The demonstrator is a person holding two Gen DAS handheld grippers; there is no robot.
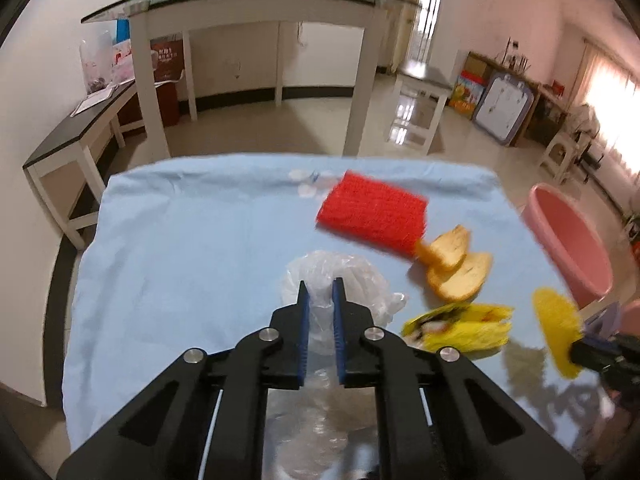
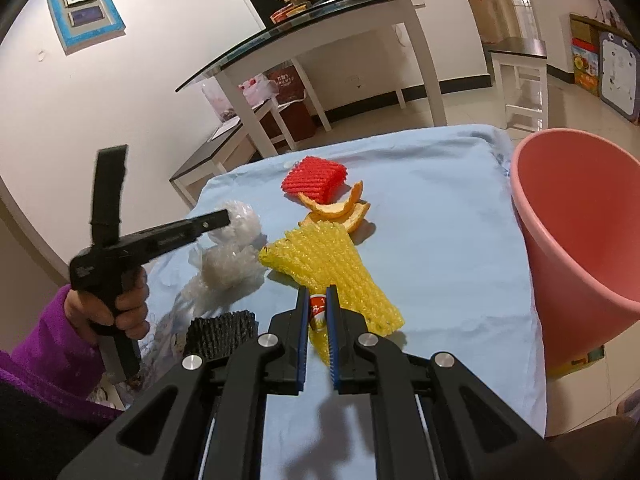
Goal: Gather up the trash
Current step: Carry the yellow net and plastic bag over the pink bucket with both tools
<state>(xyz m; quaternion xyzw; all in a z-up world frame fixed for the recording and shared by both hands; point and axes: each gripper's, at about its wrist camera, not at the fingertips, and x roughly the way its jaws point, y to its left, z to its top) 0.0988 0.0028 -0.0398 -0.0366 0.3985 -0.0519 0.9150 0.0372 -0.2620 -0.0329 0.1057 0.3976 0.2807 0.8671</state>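
My left gripper [image 1: 321, 286] is shut on a crumpled clear plastic bag [image 1: 340, 272] on the blue cloth; from the right wrist view its tip [image 2: 218, 220] sits in that bag [image 2: 232, 256]. My right gripper [image 2: 318, 292] is shut on a yellow foam net [image 2: 332, 256], with a red-and-white printed scrap showing between the pads. In the left wrist view that net [image 1: 556, 328] hangs off the right gripper [image 1: 580, 350] at the table's right edge. On the cloth lie a red foam net [image 1: 372, 216], orange peels [image 1: 456, 264] and a yellow wrapper [image 1: 460, 326].
A pink bin [image 2: 580, 220] stands off the table's right edge. A black ribbed piece [image 2: 220, 332] lies near the front left, beside a hand in a purple sleeve [image 2: 120, 304]. A glass-topped white table [image 1: 248, 4] stands beyond the far edge.
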